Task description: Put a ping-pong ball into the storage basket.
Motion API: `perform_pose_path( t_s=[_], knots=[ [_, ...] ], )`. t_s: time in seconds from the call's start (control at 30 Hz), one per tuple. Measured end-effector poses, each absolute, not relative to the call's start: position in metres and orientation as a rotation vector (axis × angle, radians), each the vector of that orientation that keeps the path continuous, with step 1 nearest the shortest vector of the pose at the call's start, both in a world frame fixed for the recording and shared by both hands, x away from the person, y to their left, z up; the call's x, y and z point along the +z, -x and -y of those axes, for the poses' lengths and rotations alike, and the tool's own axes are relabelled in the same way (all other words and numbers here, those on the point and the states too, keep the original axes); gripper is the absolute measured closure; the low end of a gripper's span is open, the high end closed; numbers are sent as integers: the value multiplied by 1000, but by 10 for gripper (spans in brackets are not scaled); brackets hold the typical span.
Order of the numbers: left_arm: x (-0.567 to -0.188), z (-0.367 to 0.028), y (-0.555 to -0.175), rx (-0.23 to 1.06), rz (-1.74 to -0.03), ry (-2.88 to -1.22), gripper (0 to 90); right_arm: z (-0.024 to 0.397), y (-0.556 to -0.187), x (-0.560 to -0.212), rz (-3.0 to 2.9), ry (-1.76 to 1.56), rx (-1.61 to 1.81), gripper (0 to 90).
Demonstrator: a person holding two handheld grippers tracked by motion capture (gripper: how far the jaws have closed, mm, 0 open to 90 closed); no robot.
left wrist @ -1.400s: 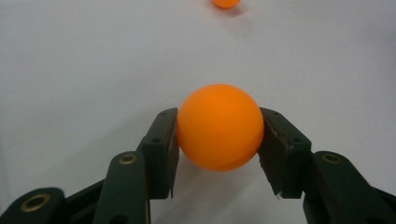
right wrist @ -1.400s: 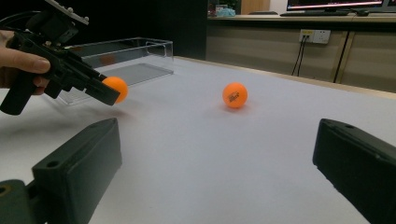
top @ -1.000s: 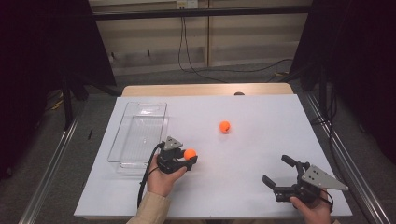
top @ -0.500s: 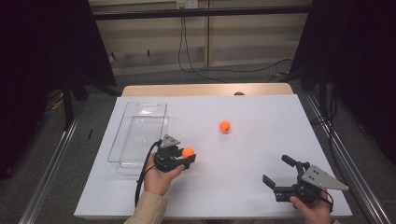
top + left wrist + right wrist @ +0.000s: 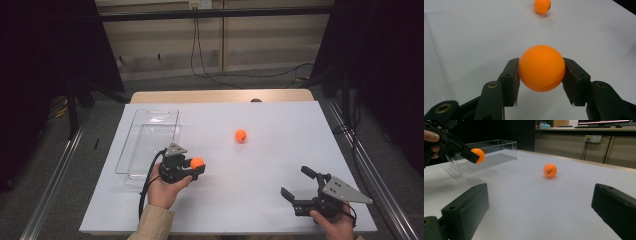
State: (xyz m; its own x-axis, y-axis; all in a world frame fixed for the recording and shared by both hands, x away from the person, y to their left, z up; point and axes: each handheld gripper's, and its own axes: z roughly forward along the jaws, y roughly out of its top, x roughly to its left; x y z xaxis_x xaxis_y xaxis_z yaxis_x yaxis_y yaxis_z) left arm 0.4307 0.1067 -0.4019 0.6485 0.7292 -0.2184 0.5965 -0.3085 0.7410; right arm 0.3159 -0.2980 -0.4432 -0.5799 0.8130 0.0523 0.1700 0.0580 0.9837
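Just left of the left hand-held gripper [image 5: 196, 168], a clear plastic tray [image 5: 131, 152] on the white table [image 5: 280, 150], empty as far as can be seen. Left hand-held gripper clamped on an orange ball [image 5: 541, 68], pads [image 5: 512, 75] pressing only its two opposite sides, ball lifted clear of the table. Risk here, as a judgement: smooth round shell, narrow contact, so a slight loosening or a knock against the tray wall on the way over likely to squirt the ball out and send it rolling off the table. Transparent tray walls hard to read, near rim easy to misjudge and clip. Ahead and to the right of that gripper, well apart, a second orange ball [image 5: 240, 135] loose on the table, free to roll if bumped. Farther right, near the table's front edge, right hand-held gripper [image 5: 300, 184] with jaws spread wide, nothing between them, second ball straight ahead of it in the right gripper view [image 5: 550, 170]. Dark print on that ball too small to read. Tray's far end and floor partly washed out by glare; both forearms cut off at the bottom of the high view.
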Motion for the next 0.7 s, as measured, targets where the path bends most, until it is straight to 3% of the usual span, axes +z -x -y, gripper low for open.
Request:
perform_pose_path(
  t_s=[0.7],
  knots=[
    [-389, -113, -432, 194, -1029, -2044, 511, 298, -316, -443, -1792, -988, 1563, 7]
  ],
)
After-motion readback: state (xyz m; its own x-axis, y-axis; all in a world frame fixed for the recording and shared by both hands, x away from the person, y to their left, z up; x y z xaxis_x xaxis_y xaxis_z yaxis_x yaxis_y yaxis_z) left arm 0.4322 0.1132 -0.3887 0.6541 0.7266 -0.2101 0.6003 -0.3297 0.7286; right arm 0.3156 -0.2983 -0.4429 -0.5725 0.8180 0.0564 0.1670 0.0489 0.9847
